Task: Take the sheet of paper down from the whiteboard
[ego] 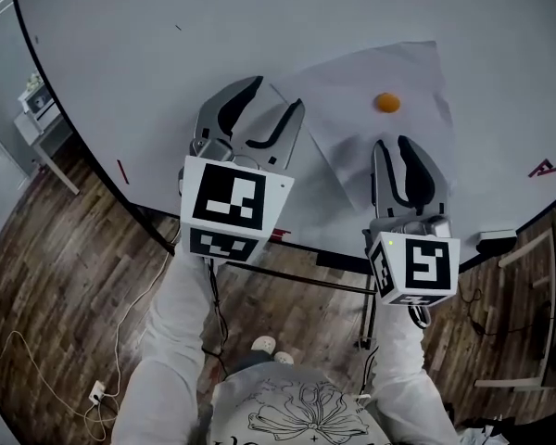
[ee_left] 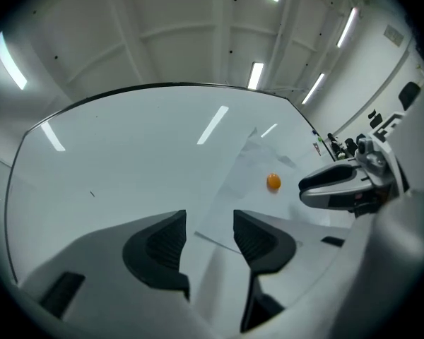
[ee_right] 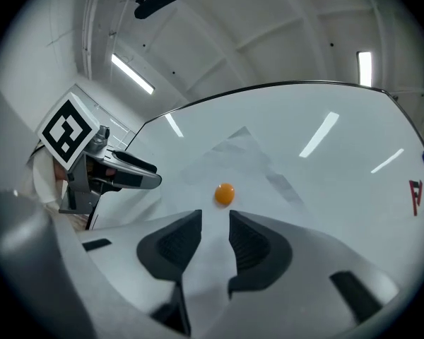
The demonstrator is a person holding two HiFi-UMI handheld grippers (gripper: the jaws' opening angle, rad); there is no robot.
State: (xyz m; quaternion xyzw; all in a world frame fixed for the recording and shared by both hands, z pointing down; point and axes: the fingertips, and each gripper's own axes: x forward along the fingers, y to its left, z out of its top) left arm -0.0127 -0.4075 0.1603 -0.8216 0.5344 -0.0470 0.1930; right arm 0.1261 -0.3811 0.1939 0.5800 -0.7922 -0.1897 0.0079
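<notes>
Head view: I have two tools up against the whiteboard (ego: 167,44). One sheet of paper (ego: 352,86) hangs on it, skewed, with a single orange magnet (ego: 386,103) on its upper part. The left tool (ego: 269,109) sits at the sheet's left corner with its jaws well apart. The right tool (ego: 394,148) is under the magnet, over the sheet's lower part, with its jaws close together.

Left gripper view: the left tool (ee_left: 209,221) has a moderate gap between its jaws. The lower left corner of the sheet of paper (ee_left: 230,175) lies in that gap, with the sheet's edge running up and to the right from there. I cannot tell whether either pad touches the paper. The orange magnet (ee_left: 273,181) is up to the right, and the right tool (ee_left: 339,186) shows just beyond it.

Right gripper view: the right tool (ee_right: 215,221) is open only narrowly. Through the slit I see the flat sheet of paper (ee_right: 261,171), not pinched. The orange magnet (ee_right: 225,193) sits just above the jaw tips, in line with the gap. The left tool (ee_right: 120,171) shows at the left, near the sheet's edge.

Count: two tools, one sheet, one magnet.
</notes>
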